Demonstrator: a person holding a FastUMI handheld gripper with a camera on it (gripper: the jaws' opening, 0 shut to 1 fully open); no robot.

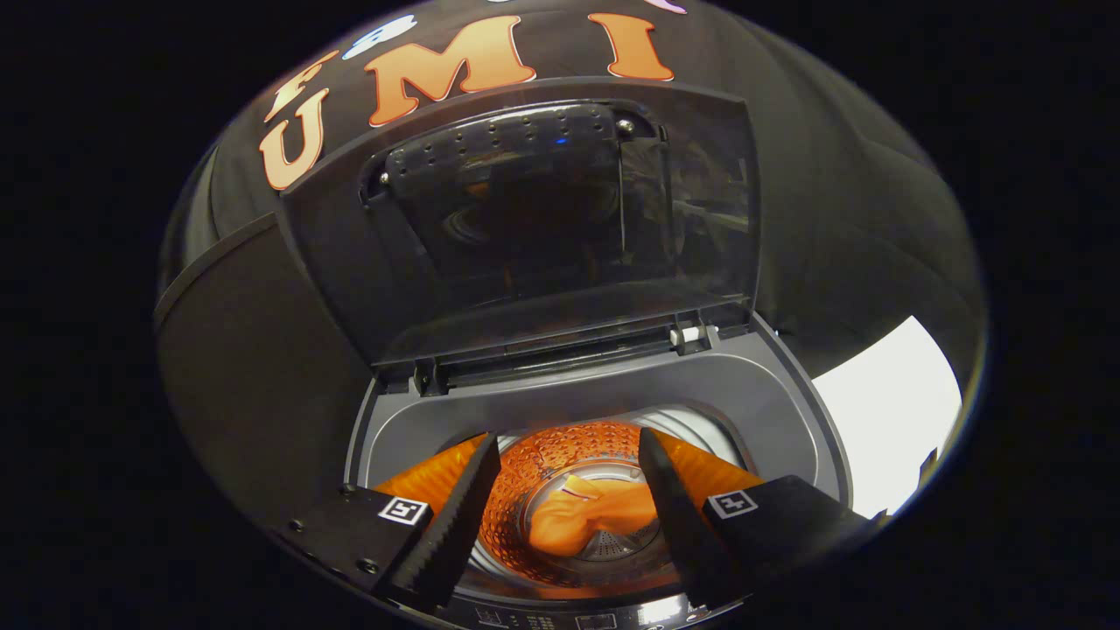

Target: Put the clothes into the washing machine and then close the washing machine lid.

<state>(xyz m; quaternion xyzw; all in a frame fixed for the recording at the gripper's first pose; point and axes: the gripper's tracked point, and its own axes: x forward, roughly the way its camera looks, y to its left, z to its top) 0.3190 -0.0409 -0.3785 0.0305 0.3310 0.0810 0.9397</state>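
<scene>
I look down into a top-loading washing machine point(752, 385) with a grey top deck. Its dark see-through lid point(525, 219) stands raised upright behind the opening, hinged at the back. An orange garment point(586, 516) lies crumpled at the bottom of the perforated metal drum point(525, 490), which glows orange from its reflection. My gripper point(569, 472) hangs over the drum mouth, open, with nothing between its fingers. The garment is well below the fingertips point(477, 455), seen in the gap between them.
The machine's control panel strip point(577, 619) lies at the near edge under the fingers. Black booth cloth surrounds the machine behind and at both sides. A bright white patch of floor or wall point(884, 411) shows to the right of the machine.
</scene>
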